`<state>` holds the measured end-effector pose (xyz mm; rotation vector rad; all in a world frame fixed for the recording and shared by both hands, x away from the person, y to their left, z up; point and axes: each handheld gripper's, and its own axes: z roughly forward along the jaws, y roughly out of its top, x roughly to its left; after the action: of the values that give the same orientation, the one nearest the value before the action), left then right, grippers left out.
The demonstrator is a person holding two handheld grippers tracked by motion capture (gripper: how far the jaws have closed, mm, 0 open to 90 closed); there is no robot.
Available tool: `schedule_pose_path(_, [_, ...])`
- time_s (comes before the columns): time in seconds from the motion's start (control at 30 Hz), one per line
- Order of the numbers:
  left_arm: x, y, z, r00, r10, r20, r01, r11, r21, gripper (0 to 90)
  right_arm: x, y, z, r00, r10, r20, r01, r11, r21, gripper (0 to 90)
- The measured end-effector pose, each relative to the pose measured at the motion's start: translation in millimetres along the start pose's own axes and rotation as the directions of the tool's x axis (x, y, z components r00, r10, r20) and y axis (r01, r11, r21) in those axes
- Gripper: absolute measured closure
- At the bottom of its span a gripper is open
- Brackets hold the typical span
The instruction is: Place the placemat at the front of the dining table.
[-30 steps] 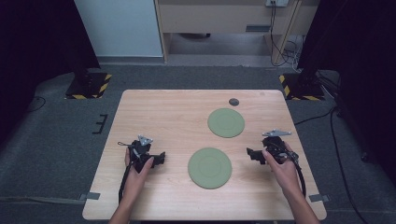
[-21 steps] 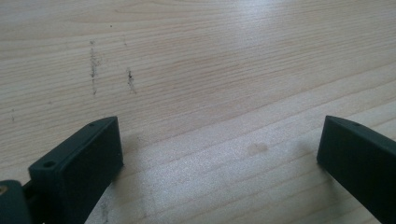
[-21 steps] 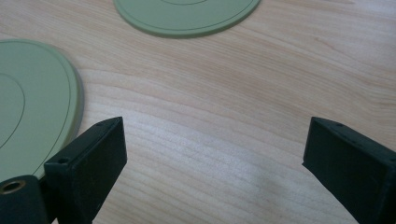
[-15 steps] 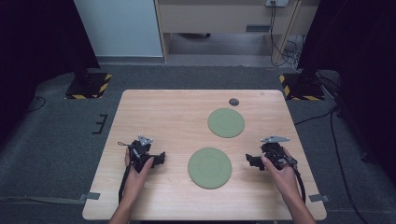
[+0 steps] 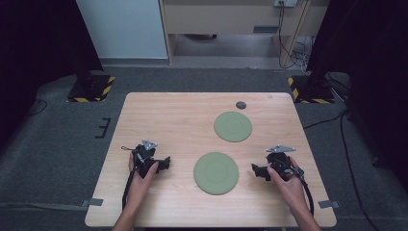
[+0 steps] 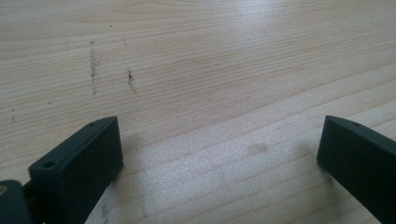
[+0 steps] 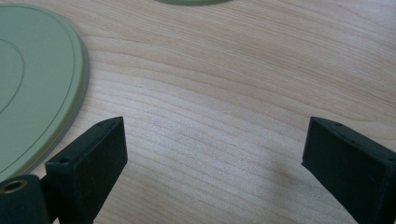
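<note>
A pale wooden worktop point(image 5: 173, 120) with rounded corners and fine straight grain is seen from above, standing on grey carpet. Two flat, round, matte sage-green plates lie on it. The nearer plate point(image 5: 216, 173) sits just below the centre of the worktop, with a faint raised ring inside its rim; the farther plate point(image 5: 233, 126) lies at about 1 o'clock from it, well apart. A small dark round disc point(image 5: 241, 105) rests near the far edge, at 12 o'clock from the farther plate.

The left gripper point(image 5: 165, 162), black and blocky, is held in a hand at 9 o'clock from the nearer plate, near it but not touching. In the left gripper view its jaws are spread wide with nothing between them, over bare wood carrying a few dark scuff marks point(image 6: 94, 65).

The right gripper point(image 5: 256, 170) is held at 3 o'clock from the nearer plate, near its rim. In the right gripper view its squared black jaws are also spread wide and hold nothing; the nearer plate's smooth curved edge point(image 7: 42, 93) is seen at about 10 o'clock, just beside one jaw, not touched.
</note>
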<state>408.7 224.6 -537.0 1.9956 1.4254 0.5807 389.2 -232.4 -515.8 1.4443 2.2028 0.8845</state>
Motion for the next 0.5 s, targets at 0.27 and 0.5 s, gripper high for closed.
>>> schedule_pose_path(0.27, [0.0, 0.0, 0.0, 1.0000, 0.000, 0.000, 0.000, 1.0000, 0.000, 0.0, 10.1, -1.3, 11.9, 0.9998, -0.005, 0.019, 0.005, 1.0000, -0.009, 6.2])
schedule_pose_path(0.5, [0.0, 0.0, 0.0, 1.0000, 0.000, 0.000, 0.000, 1.0000, 0.000, 0.0, 16.5, -4.3, 22.3, 0.9986, -0.021, 0.049, 0.022, 0.9996, -0.018, 5.8])
